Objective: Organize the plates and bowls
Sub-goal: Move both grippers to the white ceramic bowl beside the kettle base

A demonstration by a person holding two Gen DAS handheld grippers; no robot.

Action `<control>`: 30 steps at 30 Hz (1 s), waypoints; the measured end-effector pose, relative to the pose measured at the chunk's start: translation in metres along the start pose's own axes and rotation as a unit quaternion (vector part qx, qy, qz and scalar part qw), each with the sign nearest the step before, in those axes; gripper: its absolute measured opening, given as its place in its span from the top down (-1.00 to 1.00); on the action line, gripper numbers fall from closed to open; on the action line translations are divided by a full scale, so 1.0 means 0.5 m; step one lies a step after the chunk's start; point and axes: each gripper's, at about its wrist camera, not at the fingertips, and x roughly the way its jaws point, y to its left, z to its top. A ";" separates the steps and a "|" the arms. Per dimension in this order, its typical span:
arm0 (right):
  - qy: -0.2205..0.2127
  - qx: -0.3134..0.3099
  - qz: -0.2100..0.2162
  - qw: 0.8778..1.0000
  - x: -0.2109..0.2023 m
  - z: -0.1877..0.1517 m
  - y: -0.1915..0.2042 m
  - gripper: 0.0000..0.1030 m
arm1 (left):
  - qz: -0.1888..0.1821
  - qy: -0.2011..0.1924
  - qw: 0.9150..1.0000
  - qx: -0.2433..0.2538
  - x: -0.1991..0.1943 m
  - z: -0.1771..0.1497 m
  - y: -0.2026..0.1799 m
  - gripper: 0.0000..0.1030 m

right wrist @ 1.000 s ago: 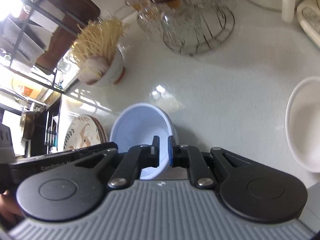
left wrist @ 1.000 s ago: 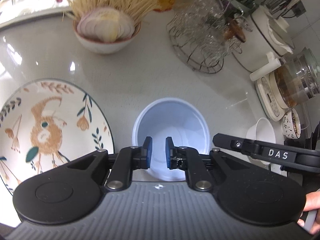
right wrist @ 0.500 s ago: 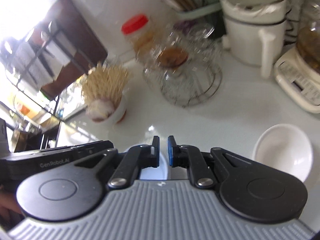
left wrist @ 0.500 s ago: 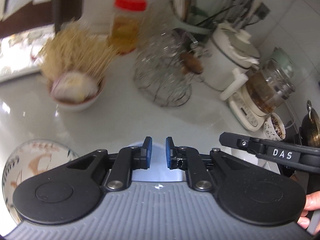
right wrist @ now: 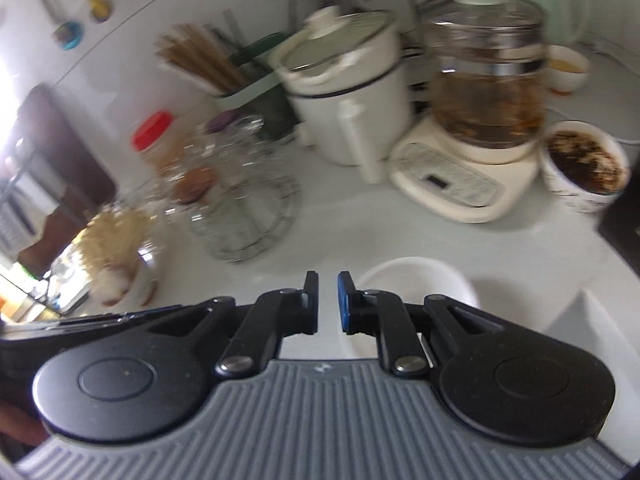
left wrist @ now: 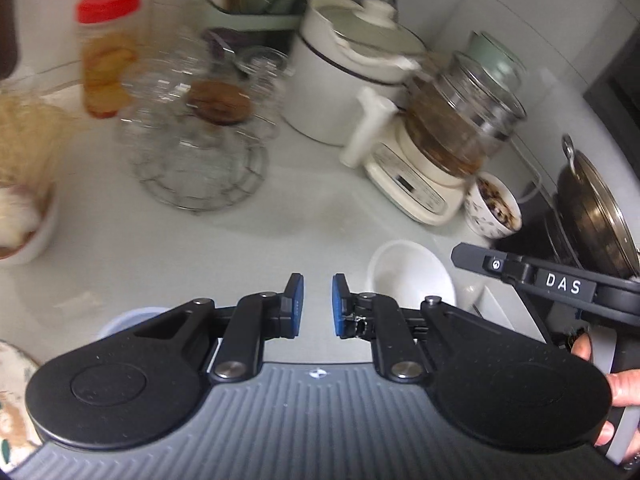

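White and glossy, the desk (left wrist: 312,216) carries a crowd of kitchen things. The left hand-held gripper (left wrist: 318,304) hangs above it, its blue pads a narrow gap apart with nothing between them; its jaws have just been opening a little. The right hand-held gripper (right wrist: 328,300) is likewise empty, pads close together but not touching, and it too has just been easing apart.

A white bowl (left wrist: 408,276) sits on the desk just right of the left gripper's tips; in the right wrist view the same bowl (right wrist: 416,280) lies just right of that gripper's pads, partly hidden by its arm. A pale blue bowl (left wrist: 128,318) peeks out behind the left gripper's arm at the lower left, and the patterned plate (left wrist: 12,380) shows only at the frame's left edge.

Farther back stand a wire rack (left wrist: 200,160) of glasses, a white pot (left wrist: 348,76), a glass kettle (left wrist: 460,120) on its base and a red-capped jar (left wrist: 106,52).
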 end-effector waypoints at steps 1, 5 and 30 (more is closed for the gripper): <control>-0.003 0.009 -0.005 1.000 -0.006 0.000 -0.015 0.73 | -0.004 0.010 1.000 0.008 0.013 0.003 -0.011 0.44; -0.009 0.038 -0.025 0.999 -0.020 -0.008 -0.069 0.70 | -0.012 0.031 0.999 0.033 0.057 0.013 -0.053 0.25; 0.091 0.113 0.008 0.989 0.098 -0.015 -0.287 -0.08 | 0.026 0.102 0.994 -0.006 0.269 0.033 -0.140 0.10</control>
